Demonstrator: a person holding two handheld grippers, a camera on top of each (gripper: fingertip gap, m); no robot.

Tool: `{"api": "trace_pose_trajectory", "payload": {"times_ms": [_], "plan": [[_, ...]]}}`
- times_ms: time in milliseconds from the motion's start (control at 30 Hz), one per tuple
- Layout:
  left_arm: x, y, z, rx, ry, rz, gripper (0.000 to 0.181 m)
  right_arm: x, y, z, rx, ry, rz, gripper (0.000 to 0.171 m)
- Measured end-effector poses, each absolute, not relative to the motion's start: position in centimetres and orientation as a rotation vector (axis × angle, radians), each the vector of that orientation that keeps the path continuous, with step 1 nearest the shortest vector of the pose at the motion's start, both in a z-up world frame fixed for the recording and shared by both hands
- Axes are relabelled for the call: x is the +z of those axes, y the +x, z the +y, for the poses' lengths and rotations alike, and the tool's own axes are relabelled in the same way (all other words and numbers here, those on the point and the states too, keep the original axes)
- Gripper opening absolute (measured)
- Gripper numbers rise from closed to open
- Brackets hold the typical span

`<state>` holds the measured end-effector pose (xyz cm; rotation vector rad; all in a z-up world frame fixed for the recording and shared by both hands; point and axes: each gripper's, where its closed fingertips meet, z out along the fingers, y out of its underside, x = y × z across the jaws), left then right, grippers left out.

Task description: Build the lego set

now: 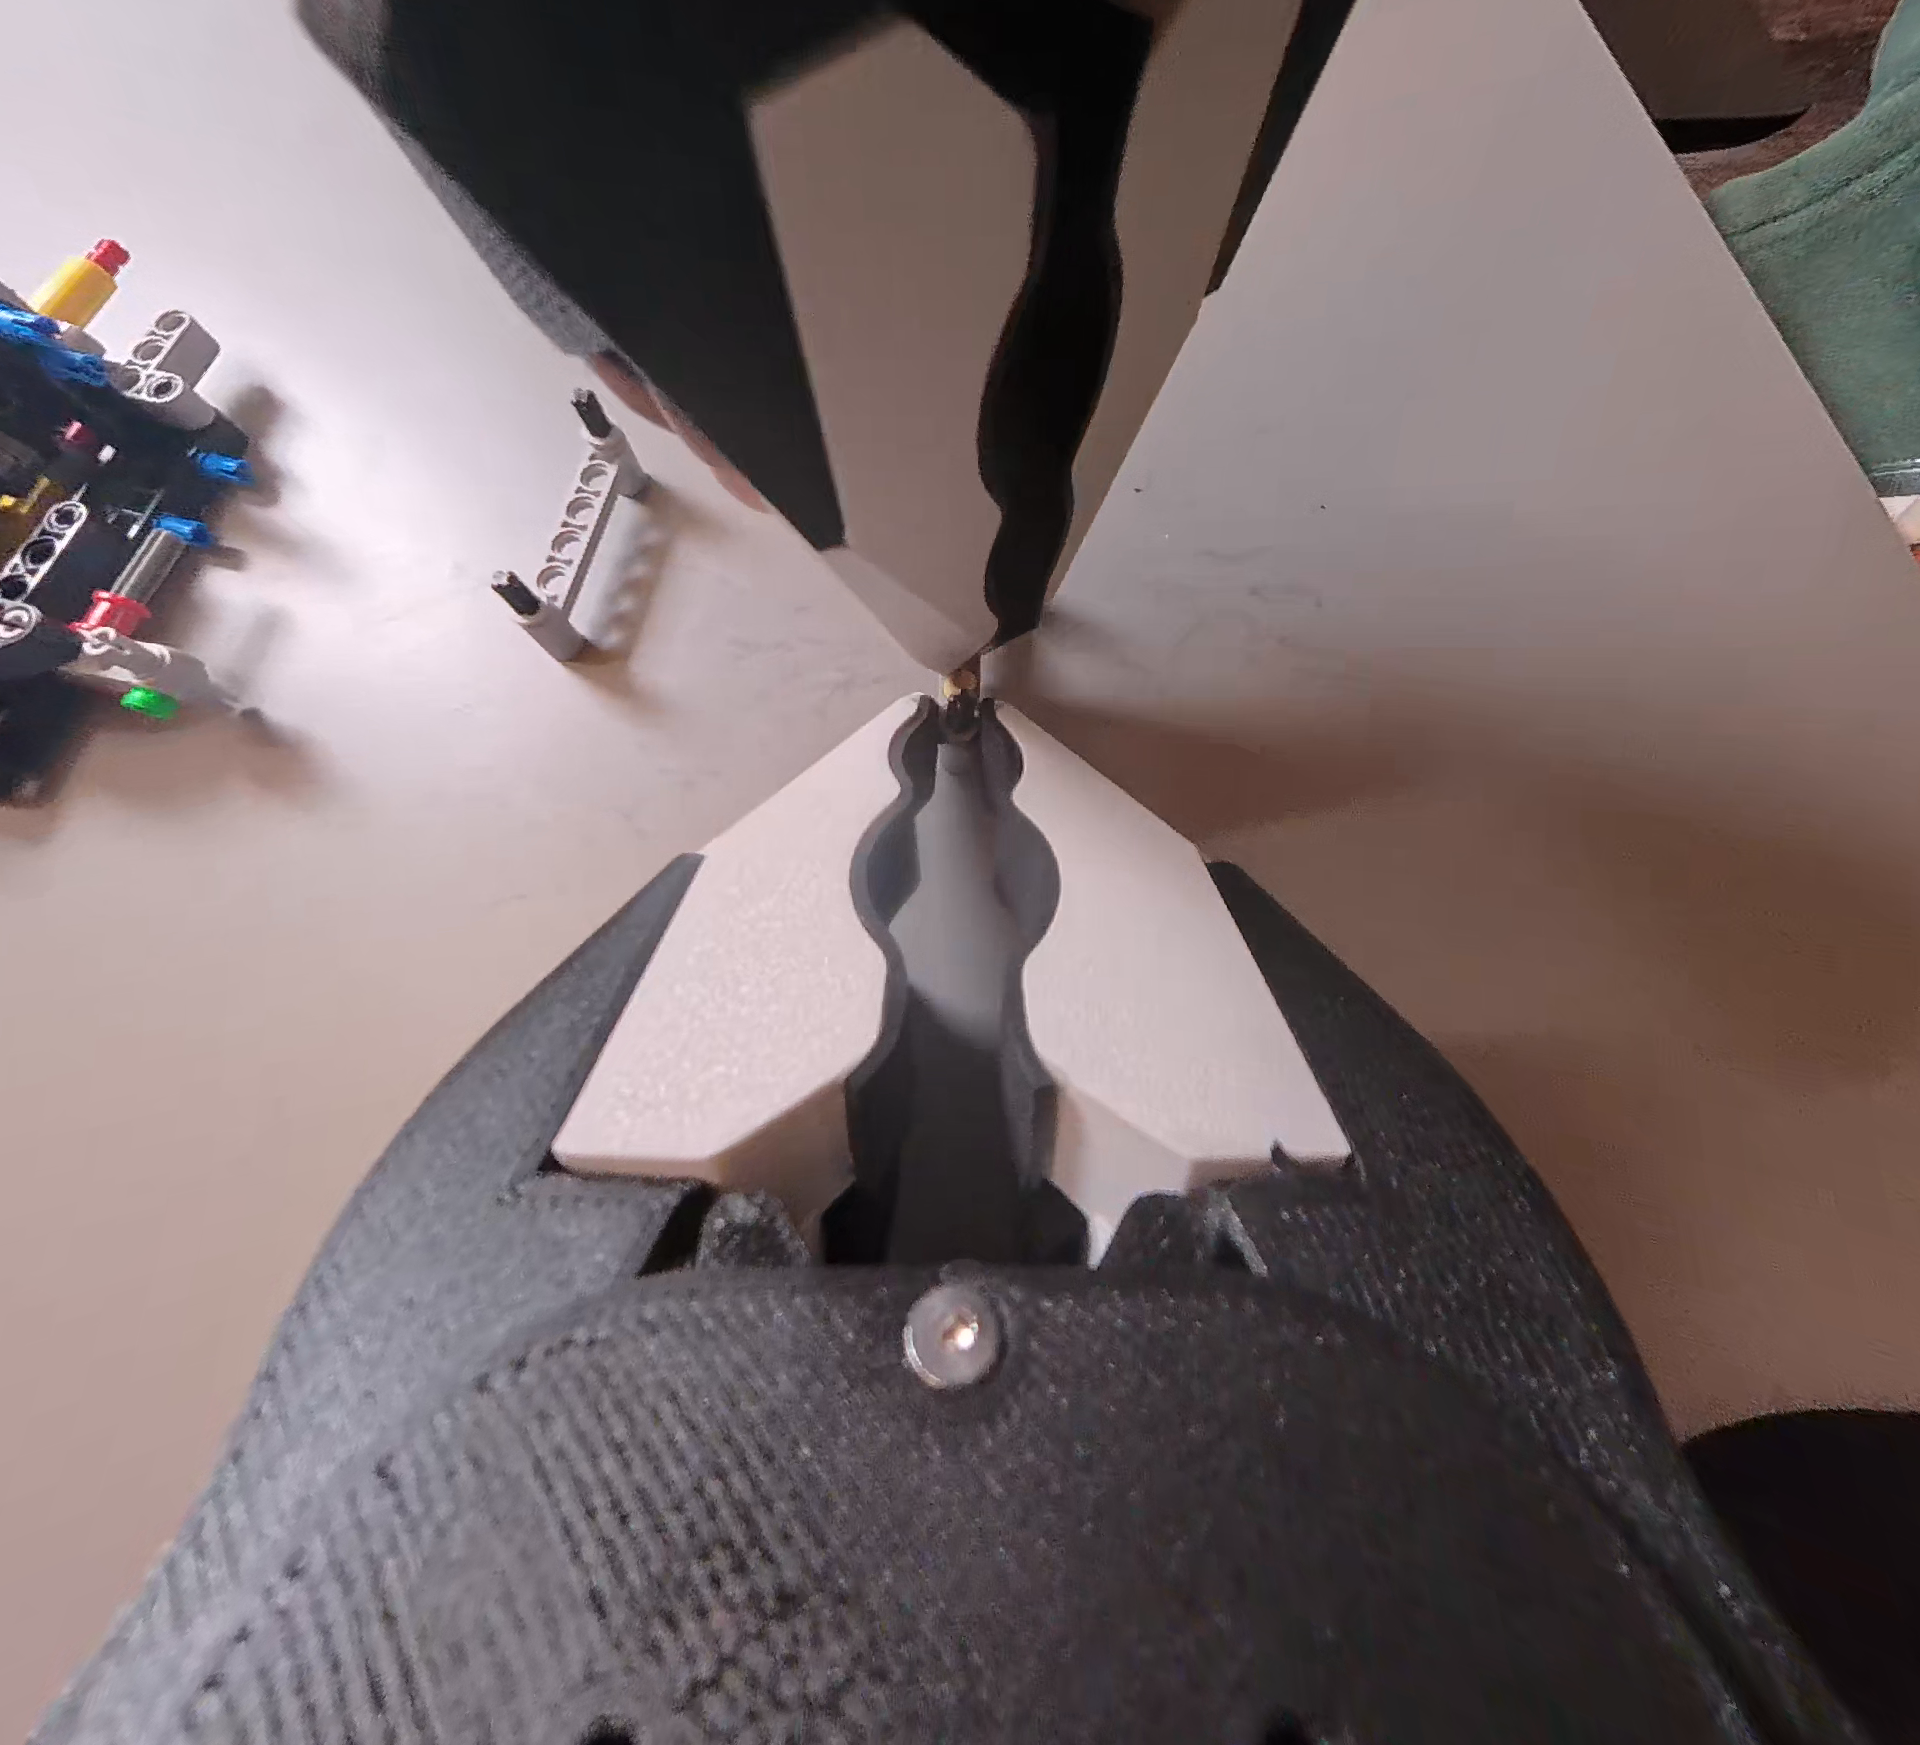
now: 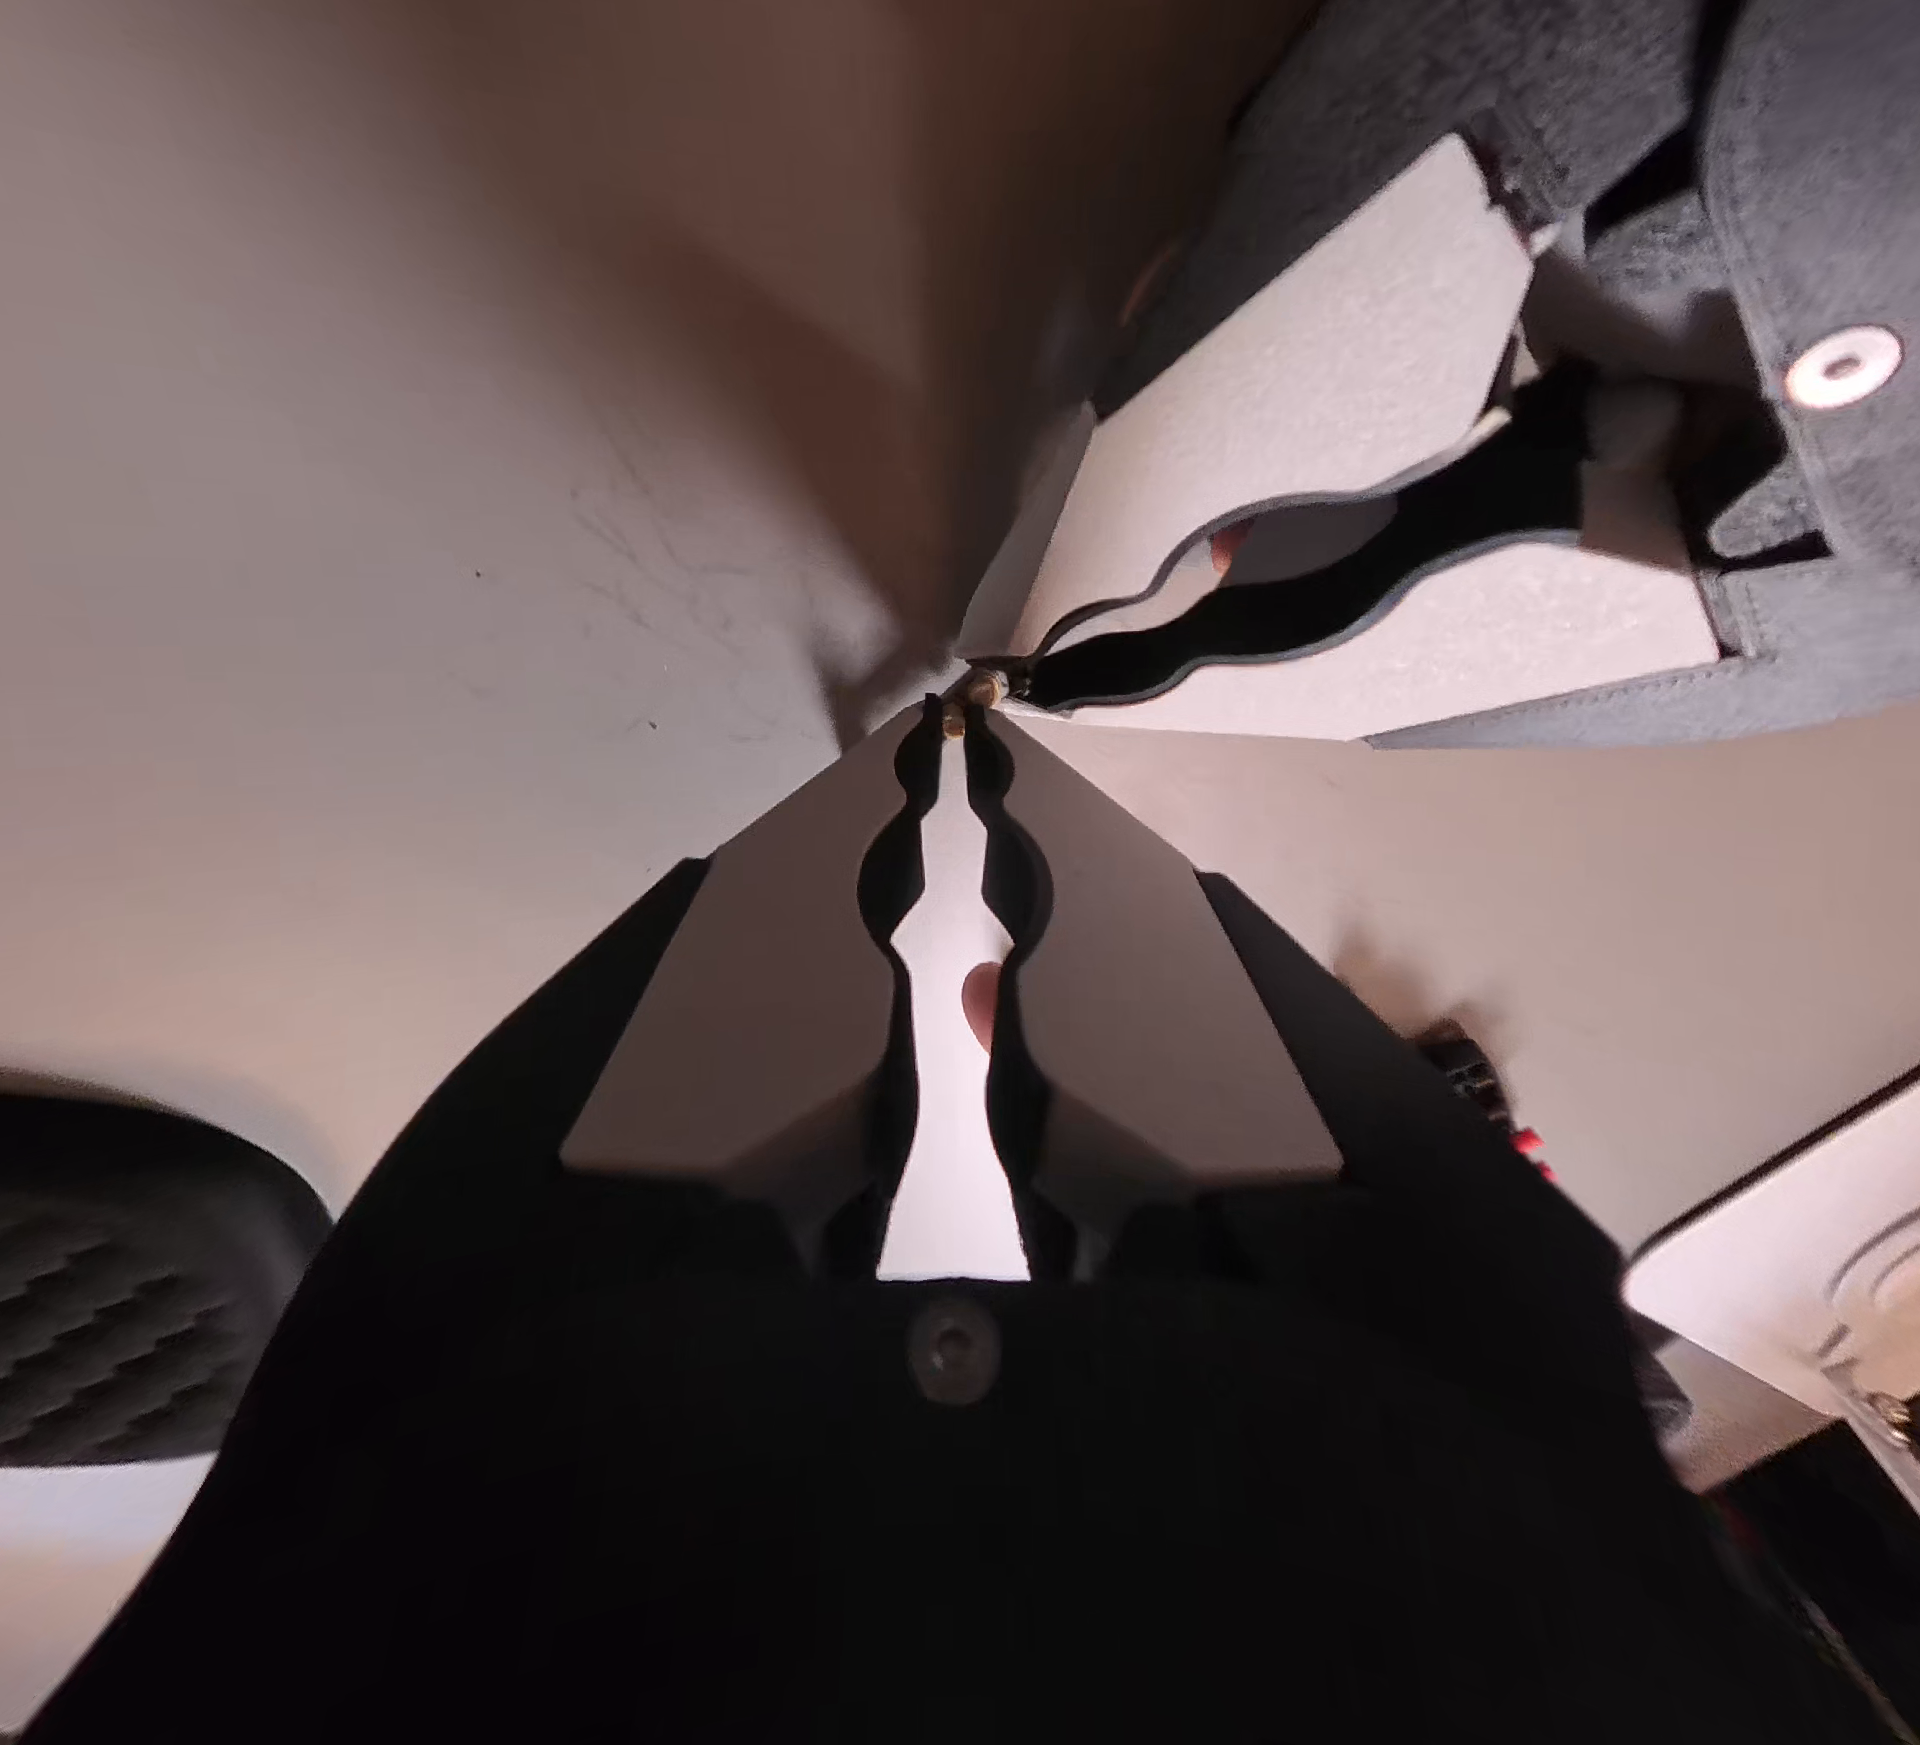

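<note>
At far left of the left wrist view, a half-built model [image 1: 73, 500] sits on the tabletop [image 1: 364, 916]: black frame, grey beams, blue pins, red and green ends, one yellow cylinder with a red cap. Just to its right, apart from it, lies a grey beam [image 1: 584, 542] with a black pin at each end. Centre of that view: the left claw [image 1: 954, 721] comes up from the bottom edge, tips drawn nearly together on a tiny tan-and-black piece [image 1: 958, 683], too small to identify. The right claw [image 1: 997, 646] comes down from the top, tip to tip with the left, its tips meeting at the same piece. Both claws are clenched on it; which one carries the load cannot be told. Right of the claws the tabletop ends; beyond the edge are green cloth [image 1: 1829, 241] and dark floor. In the right wrist view the right claw [image 2: 954, 727] rises from the bottom with the tan piece [image 2: 966, 700] at its tips, and the left claw [image 2: 1013, 679] enters from the upper right, meeting it there. A dark rounded object [image 2: 125, 1280] lies at the lower left, blurred.
</note>
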<state>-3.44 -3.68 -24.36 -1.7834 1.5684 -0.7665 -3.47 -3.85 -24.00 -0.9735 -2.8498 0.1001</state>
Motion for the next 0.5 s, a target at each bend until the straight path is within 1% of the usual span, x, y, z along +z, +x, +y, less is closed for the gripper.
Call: {"api": "trace_pose_trajectory", "payload": {"times_ms": [300,500], "plan": [[-24.37,-3.44,-3.62,-0.765,-1.792,1.557,0.006,-24.04,-3.41,-3.79,0.245,-1.249,-2.759,0.003],[-24.35,-3.40,-3.66,-0.777,-1.810,1.542,0.007,-24.02,-3.42,-3.88,0.244,-1.377,-2.659,0.003]]}}
